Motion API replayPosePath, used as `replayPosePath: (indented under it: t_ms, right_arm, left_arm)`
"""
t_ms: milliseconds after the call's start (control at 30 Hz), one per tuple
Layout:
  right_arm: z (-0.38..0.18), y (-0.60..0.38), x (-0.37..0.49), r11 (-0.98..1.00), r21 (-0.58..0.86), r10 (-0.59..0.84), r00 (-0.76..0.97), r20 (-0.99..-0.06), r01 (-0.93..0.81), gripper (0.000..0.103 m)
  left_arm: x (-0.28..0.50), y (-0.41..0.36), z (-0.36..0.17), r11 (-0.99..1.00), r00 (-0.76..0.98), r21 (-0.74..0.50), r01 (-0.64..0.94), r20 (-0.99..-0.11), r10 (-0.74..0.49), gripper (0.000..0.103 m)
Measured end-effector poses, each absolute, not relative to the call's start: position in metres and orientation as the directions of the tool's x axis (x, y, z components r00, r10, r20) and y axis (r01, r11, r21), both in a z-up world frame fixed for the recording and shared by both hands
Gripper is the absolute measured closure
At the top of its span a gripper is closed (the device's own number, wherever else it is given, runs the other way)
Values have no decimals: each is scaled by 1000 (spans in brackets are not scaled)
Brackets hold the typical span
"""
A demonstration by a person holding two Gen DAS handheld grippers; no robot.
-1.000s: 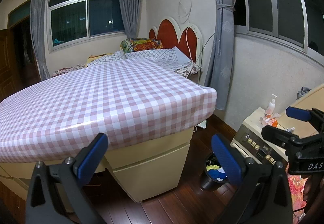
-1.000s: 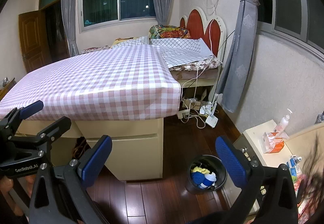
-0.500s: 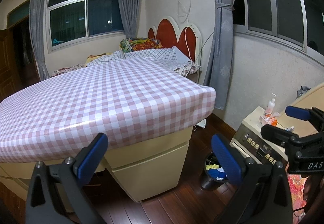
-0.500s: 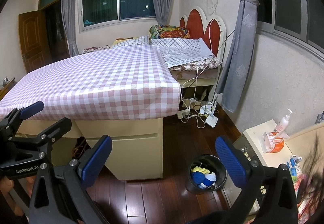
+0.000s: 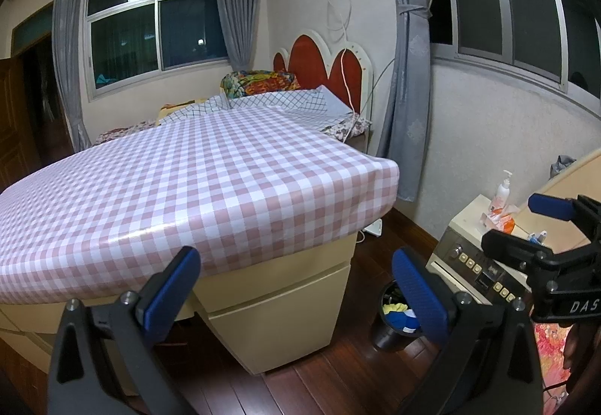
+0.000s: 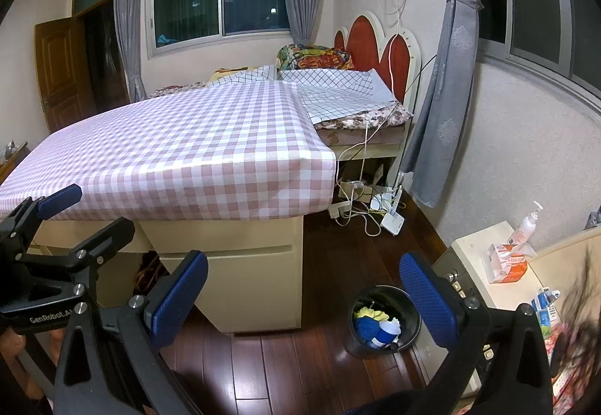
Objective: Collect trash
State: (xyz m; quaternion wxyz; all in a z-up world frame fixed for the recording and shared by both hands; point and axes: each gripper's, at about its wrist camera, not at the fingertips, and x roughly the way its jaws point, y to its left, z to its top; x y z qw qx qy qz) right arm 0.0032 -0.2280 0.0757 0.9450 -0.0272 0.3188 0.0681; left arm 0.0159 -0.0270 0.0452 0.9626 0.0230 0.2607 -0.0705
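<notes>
Left gripper [image 5: 295, 287] released, nothing between its blue pads. Right gripper [image 6: 306, 291] likewise spread wide, empty. Both held above the wood floor [image 6: 338, 249] off the tabletop's [image 6: 180, 144] near right corner. Trash bin [image 6: 383, 325] stands on the floor beside that corner, with yellow and blue trash [image 6: 372, 325] inside.

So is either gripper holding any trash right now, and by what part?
Nothing is held. The left gripper and right gripper are both open with empty gaps; the trash sits in the bin on the floor.
</notes>
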Motion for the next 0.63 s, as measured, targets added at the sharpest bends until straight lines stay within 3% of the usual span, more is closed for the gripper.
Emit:
replayPosePath:
  t_ms: [633]
  right_arm:
    - [71,-237,5,991,-5,101,780,-617,-133,0]
  left_arm:
    - [23,-19,42,991,847,6,130,-521,-108,0]
